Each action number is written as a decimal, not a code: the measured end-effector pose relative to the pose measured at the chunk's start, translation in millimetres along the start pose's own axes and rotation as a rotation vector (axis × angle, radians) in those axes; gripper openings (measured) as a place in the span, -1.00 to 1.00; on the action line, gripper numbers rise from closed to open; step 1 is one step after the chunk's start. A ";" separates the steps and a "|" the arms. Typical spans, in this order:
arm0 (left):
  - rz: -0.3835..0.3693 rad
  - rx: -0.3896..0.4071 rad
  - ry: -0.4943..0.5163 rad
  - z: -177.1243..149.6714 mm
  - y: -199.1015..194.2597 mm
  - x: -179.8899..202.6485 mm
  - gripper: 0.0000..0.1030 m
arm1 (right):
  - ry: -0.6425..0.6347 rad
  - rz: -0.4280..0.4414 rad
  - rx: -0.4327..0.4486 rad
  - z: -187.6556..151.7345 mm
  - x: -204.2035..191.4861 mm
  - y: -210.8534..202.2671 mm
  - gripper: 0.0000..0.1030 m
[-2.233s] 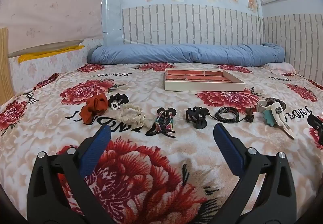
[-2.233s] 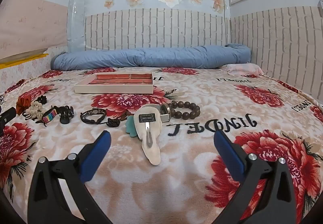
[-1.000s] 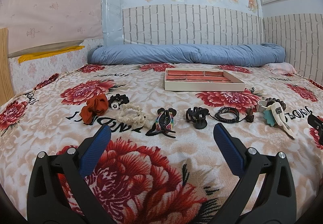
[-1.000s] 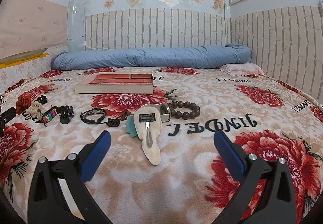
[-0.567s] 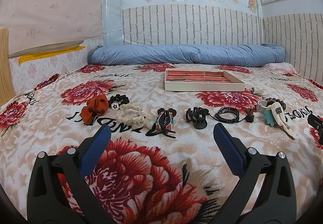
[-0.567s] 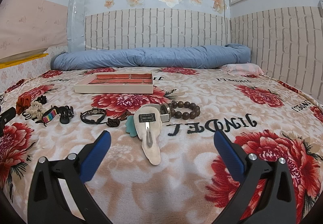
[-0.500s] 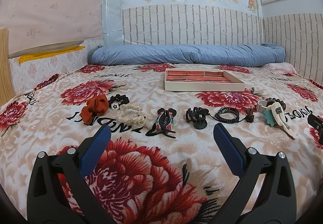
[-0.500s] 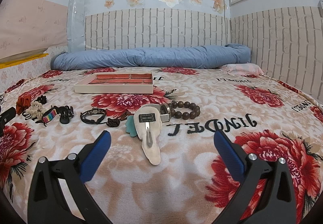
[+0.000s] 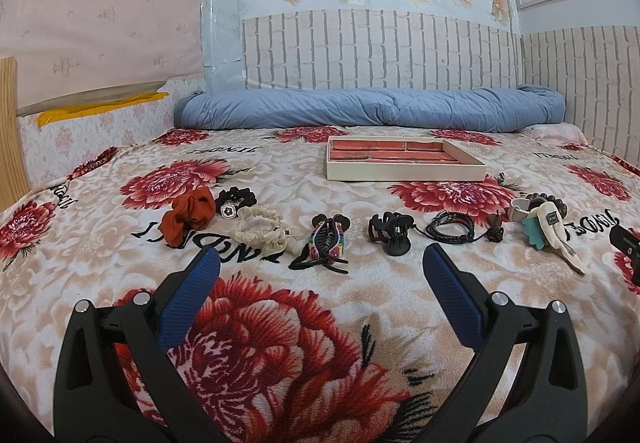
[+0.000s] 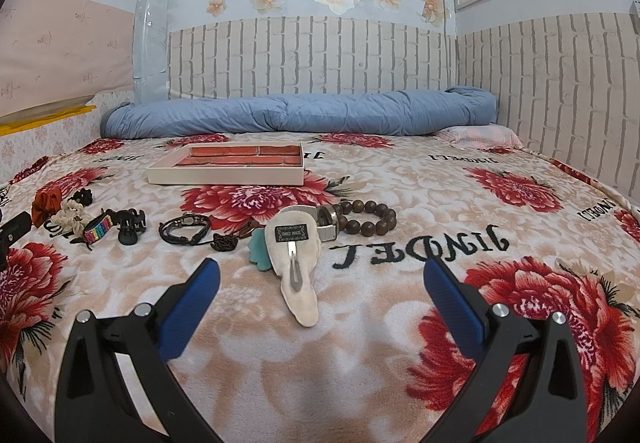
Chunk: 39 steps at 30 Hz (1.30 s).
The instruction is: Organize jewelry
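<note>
Your left gripper [image 9: 320,263] and right gripper [image 10: 320,267] both gape wide, holding nothing, above the bed [image 9: 280,323]. The pieces lie in a row, spaced apart, likely so each can be picked singly. The tray [image 9: 404,169] waits beyond them, nothing visible in it. The rainbow clip [image 9: 326,243] sits just ahead of your left gripper; the bead bracelet [image 10: 368,219] lies ahead of your right.

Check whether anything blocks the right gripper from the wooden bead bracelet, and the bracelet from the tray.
Nothing visible blocks either path. The right gripper has open blanket ahead up to the bead bracelet; the cream wing clip lies just left of that line. Between bracelet and tray is only blanket.
</note>
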<state>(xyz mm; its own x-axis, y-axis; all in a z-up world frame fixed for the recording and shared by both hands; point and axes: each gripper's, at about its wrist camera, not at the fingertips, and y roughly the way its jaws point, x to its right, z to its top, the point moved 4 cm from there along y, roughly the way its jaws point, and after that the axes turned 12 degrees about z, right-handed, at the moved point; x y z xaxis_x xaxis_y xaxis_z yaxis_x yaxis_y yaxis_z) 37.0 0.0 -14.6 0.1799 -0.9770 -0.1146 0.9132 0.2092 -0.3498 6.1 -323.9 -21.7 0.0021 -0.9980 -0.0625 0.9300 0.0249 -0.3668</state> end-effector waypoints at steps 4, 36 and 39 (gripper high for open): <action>0.000 0.000 0.000 0.0 0.0 0.1 0.91 | 0.000 0.000 0.000 0.2 -0.3 -0.3 0.93; -0.032 -0.053 0.013 -4.9 11.3 4.2 0.91 | -0.018 -0.001 -0.050 -3.7 -3.1 9.6 0.93; -0.035 -0.068 0.017 -6.8 14.9 4.5 0.91 | -0.005 -0.021 -0.055 -3.9 0.0 10.0 0.93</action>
<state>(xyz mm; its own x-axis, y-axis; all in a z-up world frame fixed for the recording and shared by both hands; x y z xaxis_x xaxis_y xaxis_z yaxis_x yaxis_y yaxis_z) 48.9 -1.0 -26.6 0.1413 -0.9831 -0.1164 0.8920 0.1774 -0.4157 14.0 -323.4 -28.9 -0.0149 -0.9987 -0.0493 0.9080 0.0071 -0.4188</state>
